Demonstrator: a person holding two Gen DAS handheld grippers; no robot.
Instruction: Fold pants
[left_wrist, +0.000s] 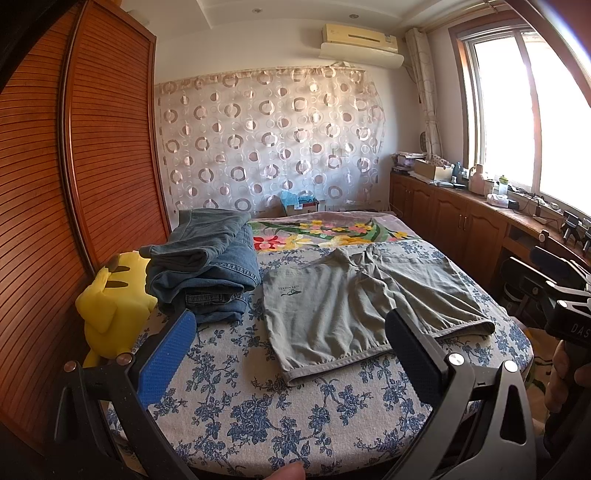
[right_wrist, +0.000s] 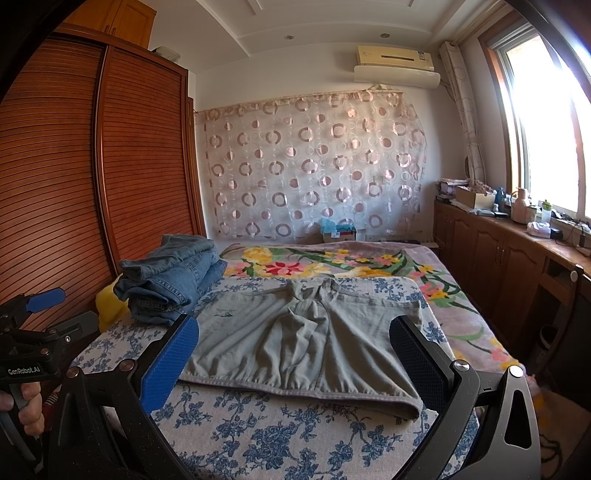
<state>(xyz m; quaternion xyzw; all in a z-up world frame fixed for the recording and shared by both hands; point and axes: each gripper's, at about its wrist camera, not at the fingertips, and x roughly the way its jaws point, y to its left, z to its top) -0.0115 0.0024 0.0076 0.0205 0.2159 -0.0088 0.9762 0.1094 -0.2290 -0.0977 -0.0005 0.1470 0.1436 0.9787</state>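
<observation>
Grey-green shorts (left_wrist: 354, 306) lie spread flat on the blue-flowered bed cover (left_wrist: 258, 413), leg hems toward me, waistband at the far side. They also show in the right wrist view (right_wrist: 306, 339). My left gripper (left_wrist: 291, 332) is open and empty, held above the cover just short of the near hem. My right gripper (right_wrist: 295, 339) is open and empty, its blue-padded fingers (right_wrist: 170, 358) either side of the shorts' near hem, above it. The right gripper's body shows at the right edge of the left wrist view (left_wrist: 561, 295); the left gripper's shows at the left edge of the right wrist view (right_wrist: 33, 332).
A stack of folded jeans (left_wrist: 207, 273) sits left of the shorts, also in the right wrist view (right_wrist: 173, 284). A yellow plush toy (left_wrist: 114, 310) stands at the bed's left edge beside the wooden wardrobe (left_wrist: 74, 166). A flowered blanket (left_wrist: 325, 229) lies beyond. Wooden cabinets (left_wrist: 461, 218) line the right wall.
</observation>
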